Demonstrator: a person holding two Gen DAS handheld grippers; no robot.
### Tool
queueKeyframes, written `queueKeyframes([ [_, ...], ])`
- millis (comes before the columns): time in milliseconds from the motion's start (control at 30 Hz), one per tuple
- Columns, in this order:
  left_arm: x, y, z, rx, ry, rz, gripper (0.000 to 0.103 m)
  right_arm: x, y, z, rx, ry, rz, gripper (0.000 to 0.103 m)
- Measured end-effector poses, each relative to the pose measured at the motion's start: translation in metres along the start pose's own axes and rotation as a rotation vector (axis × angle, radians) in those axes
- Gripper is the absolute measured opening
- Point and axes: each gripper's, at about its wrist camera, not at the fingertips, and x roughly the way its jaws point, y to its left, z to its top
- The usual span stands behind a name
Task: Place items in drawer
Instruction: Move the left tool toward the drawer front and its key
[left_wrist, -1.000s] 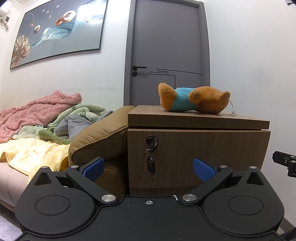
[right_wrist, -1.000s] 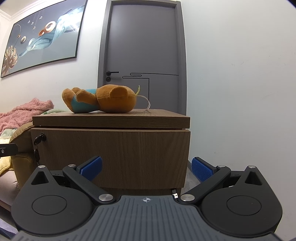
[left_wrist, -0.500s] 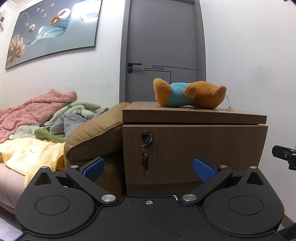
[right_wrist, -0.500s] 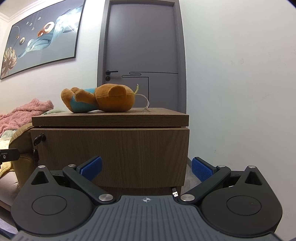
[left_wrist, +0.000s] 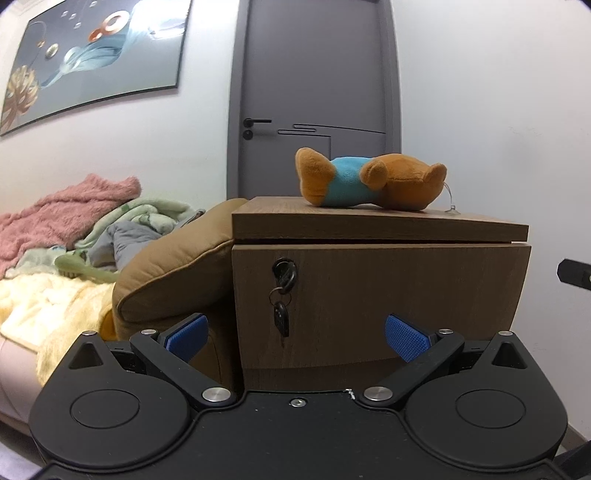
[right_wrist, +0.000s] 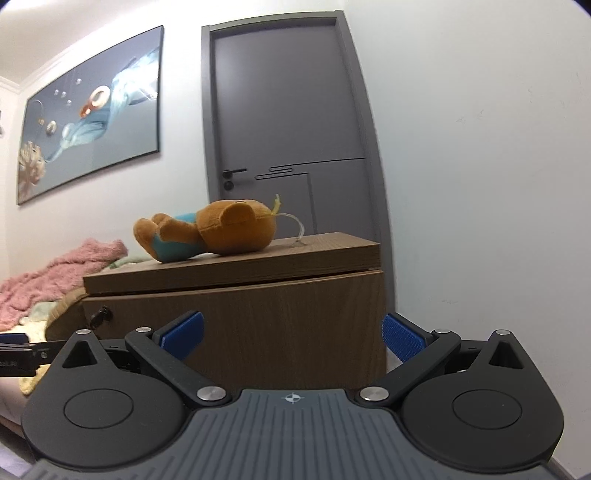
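A brown plush bear in a blue shirt (left_wrist: 365, 181) lies on its side on top of a wooden cabinet (left_wrist: 380, 225); it also shows in the right wrist view (right_wrist: 210, 234). The cabinet's drawer front (left_wrist: 399, 295) is shut, with a key and fob (left_wrist: 282, 291) hanging in its lock at the upper left. My left gripper (left_wrist: 295, 338) is open and empty, low in front of the drawer. My right gripper (right_wrist: 291, 338) is open and empty, facing the drawer front (right_wrist: 266, 317) from the right.
A brown sofa arm (left_wrist: 173, 277) presses against the cabinet's left side, with pink, green and yellow blankets (left_wrist: 66, 229) behind it. A grey door (left_wrist: 314, 103) stands behind the cabinet. A white wall (right_wrist: 480, 184) bounds the right. A painting (left_wrist: 92, 62) hangs at the left.
The right gripper has tilted and swung, so the cabinet now looks slanted and sits further left in its view. The left gripper has shifted slightly; the cabinet sits a little lower and nearer.
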Motion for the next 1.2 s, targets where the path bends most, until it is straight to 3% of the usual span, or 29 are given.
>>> queueKeyframes([
  [300,0.042,0.022,-0.003,0.039,0.073,-0.064,0.102,0.03,-0.034,0.019,0.021,0.016,0.156,0.103],
  [667,0.095,0.037,-0.008,0.082,0.108,-0.118,0.102,0.091,-0.093,0.004,0.041,0.068,0.165,0.103],
  [967,0.127,0.042,-0.01,0.088,0.136,-0.178,0.102,0.111,-0.105,-0.006,0.05,0.097,0.147,0.103],
  [1200,0.14,0.048,-0.014,0.077,0.153,-0.212,0.102,0.124,-0.111,-0.008,0.032,0.104,0.188,0.103],
])
